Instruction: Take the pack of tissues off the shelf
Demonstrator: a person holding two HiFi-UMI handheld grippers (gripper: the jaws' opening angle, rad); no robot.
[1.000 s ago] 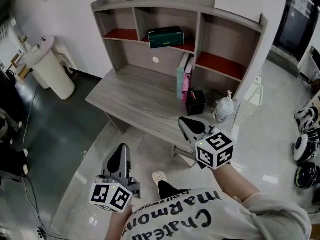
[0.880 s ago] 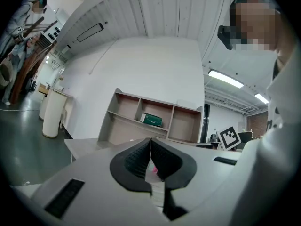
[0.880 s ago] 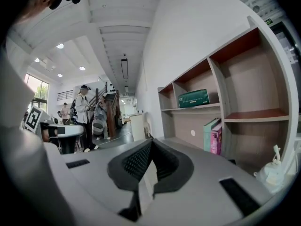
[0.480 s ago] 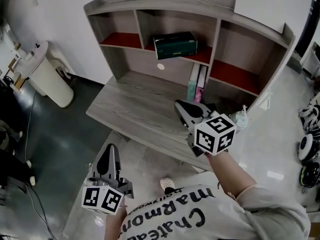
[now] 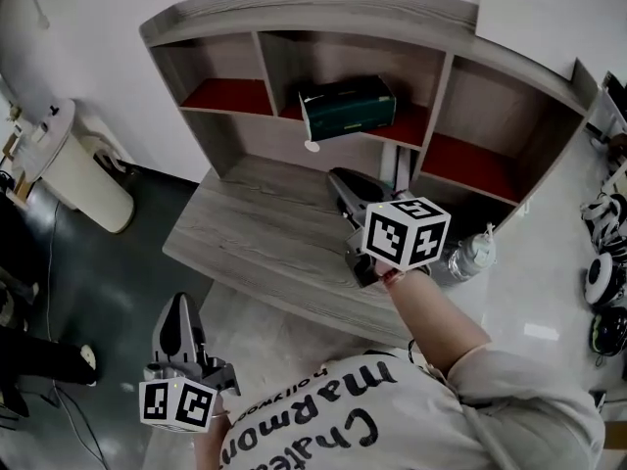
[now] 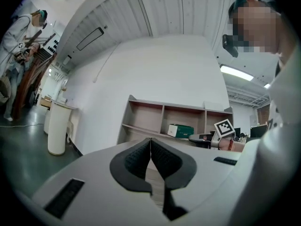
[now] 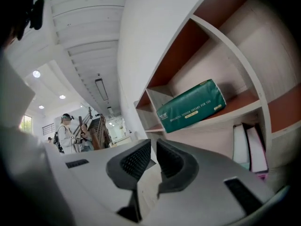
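Step in hand: the reach, as I judged it, with nothing grasped yet. The pack of tissues (image 5: 348, 106) sat in the middle compartment of the shelf (image 5: 294, 13), on its red floor near the front edge and turned a bit askew.

The right gripper (image 5: 342, 177) was out over the desk (image 5: 255, 233), below and just in front of that compartment and apart from the pack. Its jaws were closed down to a thin slit and held nothing. The left gripper (image 5: 179, 306) hung low off the desk's front, well away. Its pads met at the tips, and it was empty too.

Next move, my call: raise the right one to shelf level, spread the jaws wide enough to take the pack, then close on it and draw it out.

Pack looked like a dark green oblong block in a soft wrapper, lying flat, with pale lettering along the long face in the right gripper view. It probably squashes some under the pads.
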